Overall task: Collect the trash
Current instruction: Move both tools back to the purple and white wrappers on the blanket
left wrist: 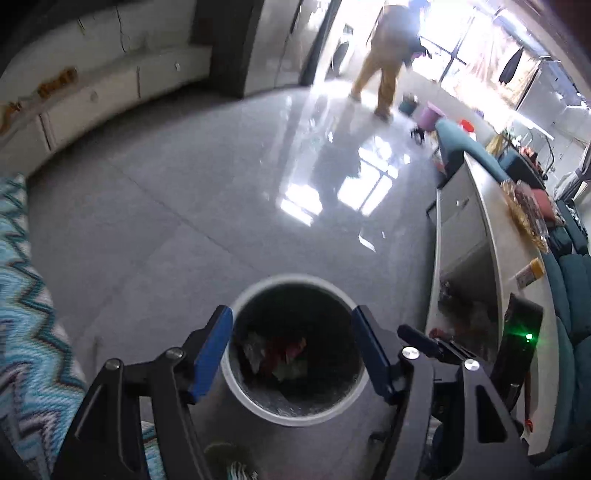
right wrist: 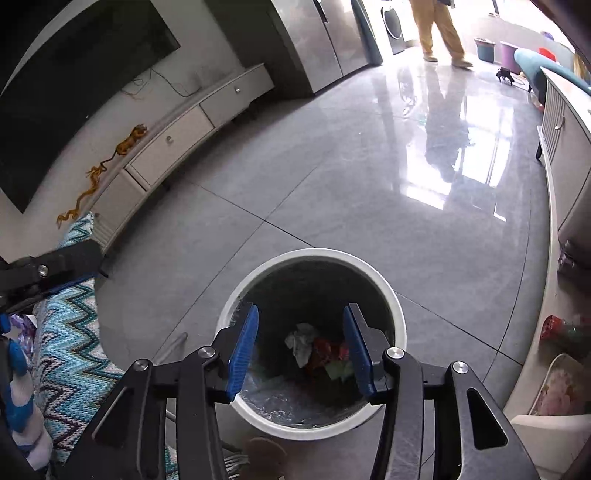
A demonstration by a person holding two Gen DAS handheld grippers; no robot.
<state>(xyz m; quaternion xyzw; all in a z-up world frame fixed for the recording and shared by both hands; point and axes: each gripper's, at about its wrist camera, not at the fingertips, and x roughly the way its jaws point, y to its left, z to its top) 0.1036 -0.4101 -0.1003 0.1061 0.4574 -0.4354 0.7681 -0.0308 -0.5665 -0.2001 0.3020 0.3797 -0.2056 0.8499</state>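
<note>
A round white-rimmed trash bin point(left wrist: 258, 286) stands on the grey tiled floor, lined with a dark bag; it also shows in the right wrist view point(right wrist: 314, 254). Inside lie crumpled trash pieces point(right wrist: 317, 350): a white-grey wad, red and green wrappers, also seen from the left wrist point(left wrist: 284, 354). My left gripper point(left wrist: 291, 350) is open and empty above the bin. My right gripper point(right wrist: 301, 350) is open and empty over the bin's mouth. The right gripper's body point(left wrist: 436, 345) shows beside the left; the left gripper's body point(right wrist: 51, 266) shows at left.
A zigzag-patterned blue blanket point(right wrist: 70, 350) lies at the left. A low white TV cabinet point(right wrist: 177, 136) runs along the far left wall. A long white table point(left wrist: 513, 251) with snacks stands right, a teal sofa point(left wrist: 569, 280) behind it. A person point(right wrist: 439, 29) walks far off.
</note>
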